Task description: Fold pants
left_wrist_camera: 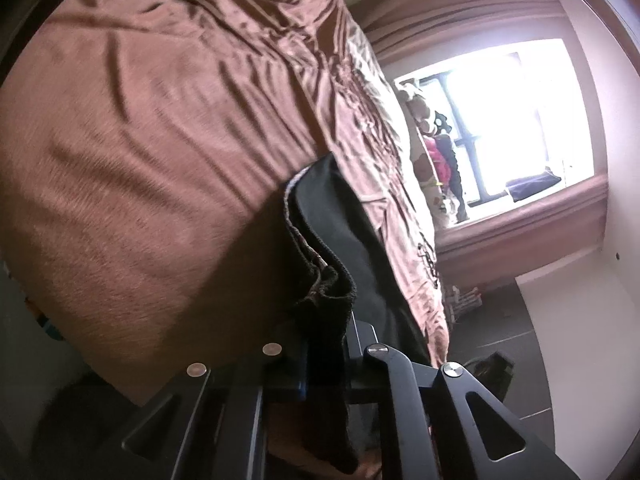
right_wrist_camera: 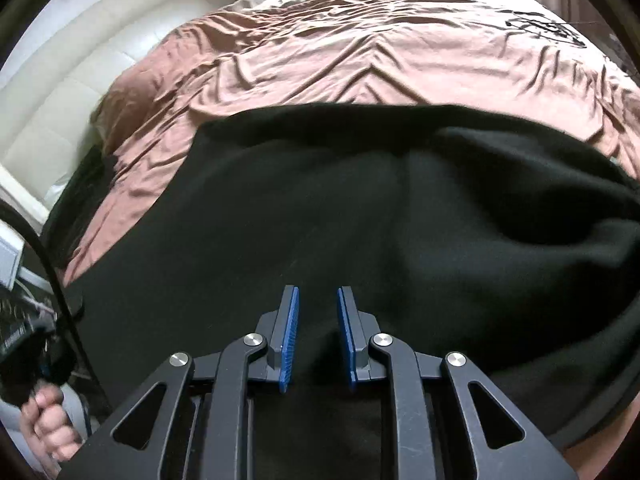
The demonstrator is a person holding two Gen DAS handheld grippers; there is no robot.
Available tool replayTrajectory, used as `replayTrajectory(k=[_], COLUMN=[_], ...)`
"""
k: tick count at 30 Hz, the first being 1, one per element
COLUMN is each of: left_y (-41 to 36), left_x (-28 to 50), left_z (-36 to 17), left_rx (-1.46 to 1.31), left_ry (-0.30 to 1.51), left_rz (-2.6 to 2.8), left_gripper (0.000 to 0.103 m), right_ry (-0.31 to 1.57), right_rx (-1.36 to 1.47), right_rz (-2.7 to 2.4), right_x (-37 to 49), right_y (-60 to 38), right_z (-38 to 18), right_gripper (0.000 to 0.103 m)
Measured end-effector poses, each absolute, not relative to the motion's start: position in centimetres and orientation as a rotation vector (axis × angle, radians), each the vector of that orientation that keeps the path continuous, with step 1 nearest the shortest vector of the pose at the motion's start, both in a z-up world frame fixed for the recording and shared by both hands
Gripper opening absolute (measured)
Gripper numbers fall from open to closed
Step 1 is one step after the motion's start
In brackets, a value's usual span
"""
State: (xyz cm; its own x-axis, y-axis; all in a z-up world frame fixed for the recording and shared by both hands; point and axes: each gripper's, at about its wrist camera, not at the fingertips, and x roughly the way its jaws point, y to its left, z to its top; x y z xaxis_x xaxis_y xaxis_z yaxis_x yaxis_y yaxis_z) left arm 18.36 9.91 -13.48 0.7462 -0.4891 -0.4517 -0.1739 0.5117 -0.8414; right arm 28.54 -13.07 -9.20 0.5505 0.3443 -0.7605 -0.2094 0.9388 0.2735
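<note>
Right now my left gripper is closed on a bunched edge of the black fabric pants, and the ribbed hem rises out of the pinch at the lower centre of the left wrist frame. From there the dark cloth runs up toward the middle of the frame, against the wrinkled pinkish-brown bedspread that fills the left half. A bright window sits at the right edge. On the right wrist view, my right gripper stands partly open with nothing between its blue-padded fingers, hovering above the pants, which spread as a broad black sheet across the middle and lower frame. Beyond them the bedspread fills the upper frame, with a white padded headboard at upper left.
</note>
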Motion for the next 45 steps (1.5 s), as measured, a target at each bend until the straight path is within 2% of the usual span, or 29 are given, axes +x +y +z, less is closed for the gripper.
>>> replayTrajectory(k=[4, 10, 23, 25, 27, 28, 32, 35, 45], left_y=[9.1, 6.9, -0.6, -2.0, -3.8, -4.4, -7.4, -9.4, -17.5], left_x=[18.8, 20.2, 23.0, 23.3, 23.8, 23.9, 24.8, 25.3, 26.7], left_z=[-11.3, -7.1, 0.8, 1.6, 2.4, 2.7, 4.0, 4.5, 3.7], left_rx=[-1.013, -0.94, -0.776, -0.754, -0.725, -0.715, -0.669, -0.647, -0.568], left_ry=[0.711, 0.691, 0.673, 0.674, 0.679, 0.682, 0.687, 0.698, 0.786], left_rz=[-0.248, -0.332, -0.491, -0.516, -0.545, -0.554, -0.602, -0.634, -0.766], left_gripper=[0.011, 0.011, 0.011, 0.011, 0.011, 0.011, 0.011, 0.011, 0.011], right_ry=[0.958, 0.946, 0.811, 0.783, 0.74, 0.718, 0.677, 0.653, 0.58], right_rx=[0.226, 0.297, 0.444, 0.473, 0.497, 0.501, 0.506, 0.512, 0.539], right_rz=[0.328, 0.358, 0.379, 0.378, 0.363, 0.353, 0.345, 0.333, 0.305], right_x=[26.7, 24.0, 18.4, 17.5, 16.4, 15.9, 14.3, 13.1, 9.5], right_y=[-13.8, -15.9, -25.3, -26.9, -28.3, -29.0, -30.4, -31.8, -34.7], right_z=[-11.2, -11.2, -7.9, -7.7, -7.3, -7.1, -7.1, -7.1, -6.8], right_gripper=[0.017, 0.017, 0.018, 0.024, 0.056, 0.061, 0.065, 0.08, 0.087])
